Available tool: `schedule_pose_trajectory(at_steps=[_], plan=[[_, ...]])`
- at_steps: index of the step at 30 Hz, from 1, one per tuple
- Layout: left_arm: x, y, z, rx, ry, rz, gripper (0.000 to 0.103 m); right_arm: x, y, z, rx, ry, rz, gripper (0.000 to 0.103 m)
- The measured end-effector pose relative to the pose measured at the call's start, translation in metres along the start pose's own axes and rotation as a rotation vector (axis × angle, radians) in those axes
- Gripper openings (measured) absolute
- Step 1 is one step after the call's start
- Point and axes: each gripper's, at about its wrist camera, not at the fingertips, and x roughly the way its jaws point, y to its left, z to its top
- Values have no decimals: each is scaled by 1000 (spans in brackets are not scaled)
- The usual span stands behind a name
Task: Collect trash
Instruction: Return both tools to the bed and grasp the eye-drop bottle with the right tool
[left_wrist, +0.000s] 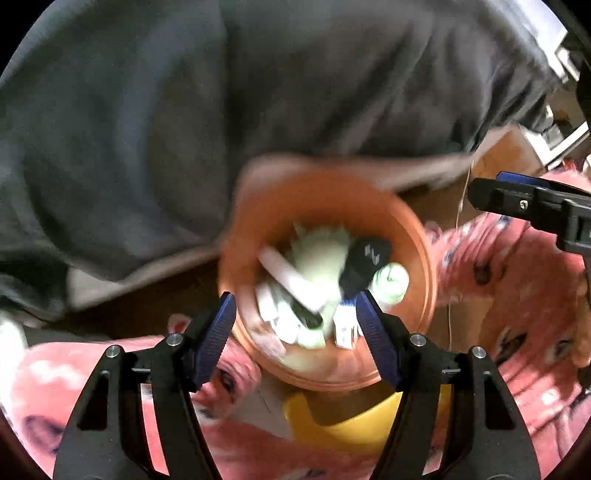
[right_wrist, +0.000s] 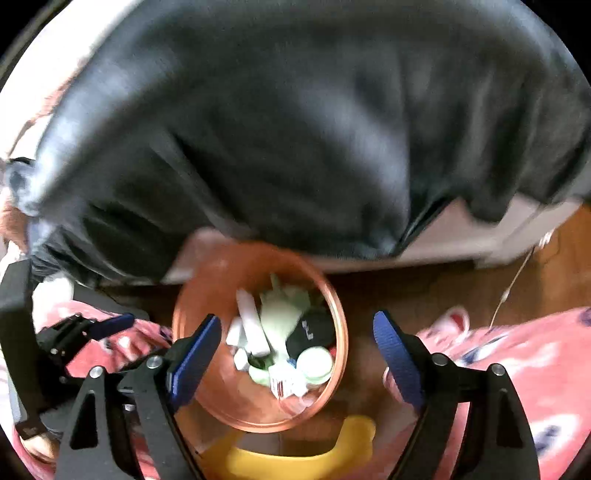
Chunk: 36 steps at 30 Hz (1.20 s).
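Observation:
An orange round bin (left_wrist: 417, 236) stands on the floor below both grippers, also seen in the right wrist view (right_wrist: 207, 291). It holds several pieces of trash: white tubes (left_wrist: 286, 277), pale green crumpled items (right_wrist: 280, 317), a black piece (left_wrist: 364, 258) and a white cup (right_wrist: 316, 363). My left gripper (left_wrist: 295, 321) is open and empty above the bin's near rim. My right gripper (right_wrist: 295, 354) is open and empty above the bin; its finger also shows at the right of the left wrist view (left_wrist: 517, 199). The left gripper shows at the left of the right wrist view (right_wrist: 92, 328).
A dark grey blanket (left_wrist: 221, 92) covers a bed edge behind the bin. Pink patterned trousers (right_wrist: 517, 362) flank the bin on both sides. A yellow slipper (right_wrist: 295, 458) lies at the near side on the brown wooden floor (right_wrist: 424, 291). A thin cord (right_wrist: 513, 284) hangs at right.

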Motion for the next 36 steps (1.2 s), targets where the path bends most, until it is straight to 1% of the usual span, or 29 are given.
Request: schedule_pose_trajectory(at_steps=[1,2,3,5,7,9,11,13,16,19,20,22,23,25,26,28,30,33,34,36], plan=[[-19,1,2,-4,-49,13,66,-13,2,2,-18,-32,-2,85],[-36,3,3,-10,-87,27,70,-25,4,5,-35,-64,-4,85],[-50,5,5,-17,-121,38,76,-42,7,10,-57,-104,0,85],[-83,12,11,-48,-207,80,77,-66,11,20,-89,-164,3,86],[-108,20,19,-78,-270,107,79,-91,20,33,-123,-235,12,90],[-134,29,29,-123,-346,127,83,-112,27,49,-156,-298,31,94],[-149,36,37,-143,-391,135,84,-127,36,71,-199,-356,17,94],[-160,44,46,-157,-430,157,85,-134,44,90,-229,-383,13,95],[-174,54,63,-172,-483,176,87,-140,56,136,-268,-414,9,97],[-179,64,79,-187,-519,193,89,-130,68,190,-289,-405,-1,97],[-180,68,85,-198,-527,195,89,-126,70,204,-283,-401,-1,97],[-177,76,94,-222,-535,190,90,-113,73,245,-263,-389,-20,97],[-176,79,98,-231,-534,183,90,-103,75,271,-258,-380,-31,97],[-173,91,107,-252,-531,172,90,-84,81,306,-243,-377,-51,97],[-171,96,112,-259,-531,171,90,-72,83,332,-239,-375,-66,97],[-167,106,119,-271,-526,172,90,-54,87,366,-218,-369,-99,97],[-162,115,126,-280,-519,177,90,-33,91,398,-200,-341,-103,97],[-156,129,142,-288,-506,188,90,-1,99,439,-184,-307,-135,91],[-155,133,146,-290,-505,190,90,9,99,449,-174,-289,-142,86],[-154,141,154,-297,-507,197,90,29,98,470,-153,-261,-167,80]])
